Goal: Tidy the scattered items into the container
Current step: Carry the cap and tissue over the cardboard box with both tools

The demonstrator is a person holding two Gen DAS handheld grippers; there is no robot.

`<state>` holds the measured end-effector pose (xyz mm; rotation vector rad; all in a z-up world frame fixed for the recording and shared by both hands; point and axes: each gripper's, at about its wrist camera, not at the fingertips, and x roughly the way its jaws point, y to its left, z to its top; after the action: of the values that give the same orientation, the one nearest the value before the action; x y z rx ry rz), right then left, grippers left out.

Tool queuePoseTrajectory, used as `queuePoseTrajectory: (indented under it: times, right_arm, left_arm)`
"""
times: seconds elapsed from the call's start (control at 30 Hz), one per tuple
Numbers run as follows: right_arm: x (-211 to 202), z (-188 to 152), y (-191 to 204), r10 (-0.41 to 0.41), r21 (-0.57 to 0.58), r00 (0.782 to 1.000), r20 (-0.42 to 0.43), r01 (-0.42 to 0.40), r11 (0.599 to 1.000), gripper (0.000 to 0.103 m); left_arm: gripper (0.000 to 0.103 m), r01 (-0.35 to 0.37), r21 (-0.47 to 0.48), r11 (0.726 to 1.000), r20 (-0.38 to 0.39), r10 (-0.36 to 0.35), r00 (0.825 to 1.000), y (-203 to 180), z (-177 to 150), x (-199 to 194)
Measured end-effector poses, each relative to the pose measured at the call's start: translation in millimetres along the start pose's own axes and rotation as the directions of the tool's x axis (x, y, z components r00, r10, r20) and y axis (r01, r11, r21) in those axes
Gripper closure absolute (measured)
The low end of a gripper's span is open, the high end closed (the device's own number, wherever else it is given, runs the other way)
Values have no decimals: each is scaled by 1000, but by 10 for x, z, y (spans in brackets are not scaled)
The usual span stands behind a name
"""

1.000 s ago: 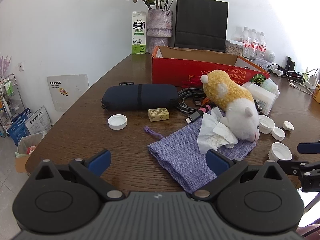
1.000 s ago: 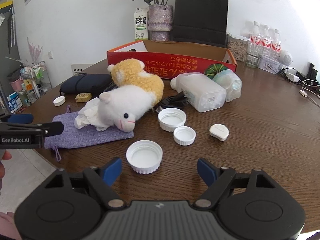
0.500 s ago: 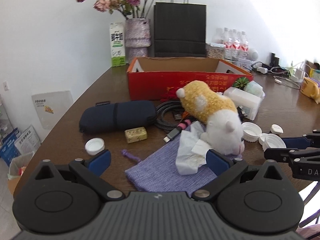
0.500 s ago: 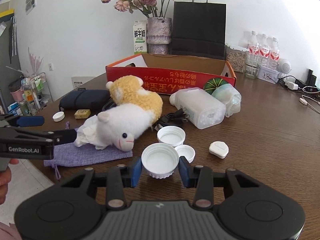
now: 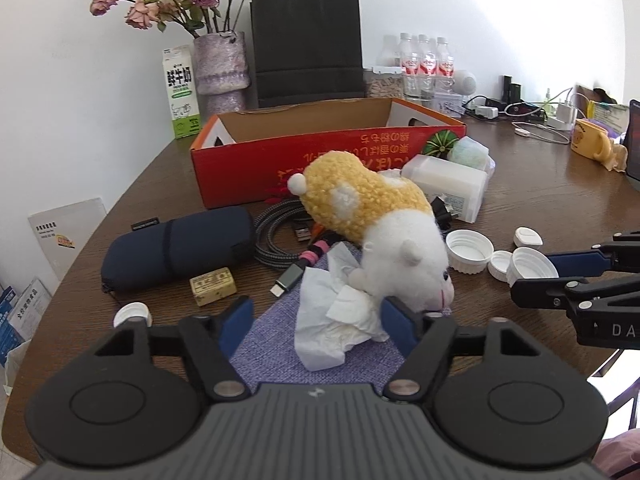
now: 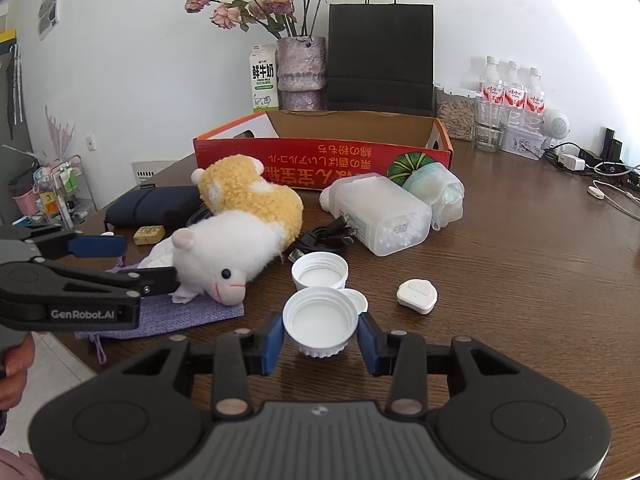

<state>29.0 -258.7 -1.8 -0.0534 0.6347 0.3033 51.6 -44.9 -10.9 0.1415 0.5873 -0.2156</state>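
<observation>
On the dark brown wooden table (image 6: 540, 280) by a white wall, the right gripper (image 6: 321, 338) clamps a wide white plastic cap (image 6: 320, 322). The left gripper (image 5: 316, 322), jaws apart, straddles crumpled white tissue (image 5: 334, 320) near the red cardboard box (image 5: 320, 160).

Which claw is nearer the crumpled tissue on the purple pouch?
Left. The left claw is open with the crumpled tissue between its fingers, over the purple pouch. The right claw is off beyond the plush toy, shut on a white bottle cap.
</observation>
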Motion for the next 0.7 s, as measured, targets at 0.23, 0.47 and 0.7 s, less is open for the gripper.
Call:
queuePoseTrajectory:
  times: [0.23, 0.47, 0.7]
  right_arm:
    - [-11, -8, -26, 2, 10, 1000, 4, -2, 1000, 64]
    - [-27, -3, -48, 5, 16, 1000, 12, -5, 1000, 64]
    - [-32, -11, -48, 8, 16, 1000, 12, -8, 1000, 64]
  left_arm:
    - [82, 88, -31, 996, -7, -88, 996, 21, 1, 24]
    - [41, 31, -82, 996, -22, -33, 999, 92, 7, 47]
    - [88, 119, -133, 984, -18, -122, 992, 141, -4, 60]
